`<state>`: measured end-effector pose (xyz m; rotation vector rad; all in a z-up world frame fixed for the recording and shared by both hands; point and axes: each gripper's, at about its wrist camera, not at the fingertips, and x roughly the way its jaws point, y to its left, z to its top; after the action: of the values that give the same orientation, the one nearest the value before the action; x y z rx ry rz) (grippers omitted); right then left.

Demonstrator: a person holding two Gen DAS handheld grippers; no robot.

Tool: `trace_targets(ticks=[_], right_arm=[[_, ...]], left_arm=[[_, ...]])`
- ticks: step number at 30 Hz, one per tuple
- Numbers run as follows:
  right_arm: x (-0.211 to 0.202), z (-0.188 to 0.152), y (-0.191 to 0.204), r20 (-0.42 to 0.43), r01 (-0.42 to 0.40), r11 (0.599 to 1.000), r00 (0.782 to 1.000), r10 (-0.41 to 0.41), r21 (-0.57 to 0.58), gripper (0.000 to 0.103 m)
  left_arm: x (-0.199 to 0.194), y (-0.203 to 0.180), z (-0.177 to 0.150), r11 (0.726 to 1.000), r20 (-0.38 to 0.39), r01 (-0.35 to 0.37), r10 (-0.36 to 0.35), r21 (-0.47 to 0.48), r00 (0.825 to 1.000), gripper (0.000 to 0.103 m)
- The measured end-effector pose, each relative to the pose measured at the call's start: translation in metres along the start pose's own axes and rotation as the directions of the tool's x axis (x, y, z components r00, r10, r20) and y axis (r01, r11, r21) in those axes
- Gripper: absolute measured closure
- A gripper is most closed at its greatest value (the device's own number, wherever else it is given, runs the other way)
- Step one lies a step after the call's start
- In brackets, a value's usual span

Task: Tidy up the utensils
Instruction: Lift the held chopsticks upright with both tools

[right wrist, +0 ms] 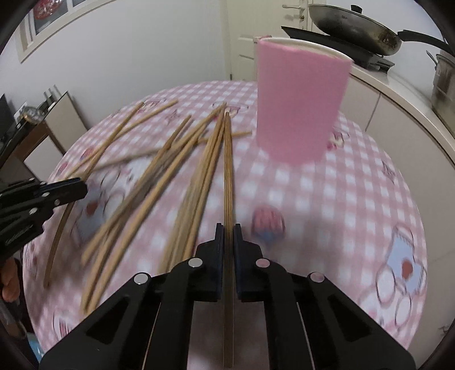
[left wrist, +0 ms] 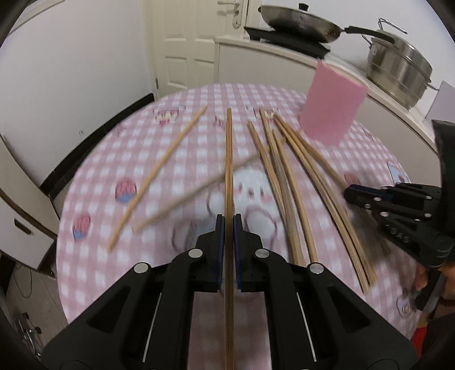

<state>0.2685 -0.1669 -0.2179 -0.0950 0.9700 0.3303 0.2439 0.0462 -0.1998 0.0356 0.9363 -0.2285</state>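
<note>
Over the pink checked tablecloth, the left gripper pinches one chopstick lengthwise, pointing forward. Loose chopsticks lie scattered between the grippers, several crossing. Further right, the right gripper clamps another chopstick, its tip near the upright pink cup, with bare cloth right of it.

Round table with pink checked cloth sits mid-room. Beyond it: white panelled door, plain white walls. Right of the table, a white counter carrying a dark wok and a steel pot. Left, a white cabinet.
</note>
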Motion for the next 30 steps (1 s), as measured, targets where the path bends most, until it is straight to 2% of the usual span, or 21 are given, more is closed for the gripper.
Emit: trace_targets(ticks=[5,9,11,13,15,27,29,30], right_arm=[[-0.025,-0.031,0.000,-0.038,-0.014,1.000,0.999,0.013,-0.020,0.098],[-0.038,-0.047,0.004,-0.048,0.001,0.999,0.999,-0.003,-0.040,0.096],[-0.036,-0.042,0.005,-0.045,0.002,0.999,0.999,-0.004,-0.048,0.095],[-0.037,-0.035,0.007,-0.027,0.002,0.998,1.000,-0.003,-0.055,0.088],[-0.034,-0.025,0.007,-0.010,0.007,0.998,1.000,-0.007,-0.062,0.075],[0.008,0.014,0.005,-0.049,-0.003,0.995,0.999,-0.002,-0.101,0.075],[0.011,0.020,0.003,-0.053,0.000,0.995,0.999,-0.006,-0.100,0.075],[0.013,0.022,0.002,-0.055,-0.001,0.995,0.998,-0.005,-0.100,0.075]], left_arm=[[-0.009,-0.004,-0.027,1.000,-0.032,-0.004,0.004,-0.009,0.999,0.096],[-0.012,-0.007,-0.035,1.000,-0.040,-0.003,0.002,-0.017,0.999,0.096],[-0.009,-0.008,-0.033,1.000,-0.052,-0.009,0.007,-0.024,0.999,0.096],[-0.006,-0.008,-0.029,1.000,-0.054,-0.004,0.003,-0.026,0.999,0.096],[-0.003,-0.007,-0.025,1.000,-0.062,-0.009,0.008,-0.023,0.998,0.096],[0.024,-0.006,0.008,0.999,-0.080,-0.036,0.038,0.024,0.996,0.095],[0.027,-0.008,0.013,0.998,-0.083,-0.042,0.045,0.040,0.995,0.091],[0.027,-0.009,0.014,0.998,-0.083,-0.041,0.044,0.044,0.996,0.079]])
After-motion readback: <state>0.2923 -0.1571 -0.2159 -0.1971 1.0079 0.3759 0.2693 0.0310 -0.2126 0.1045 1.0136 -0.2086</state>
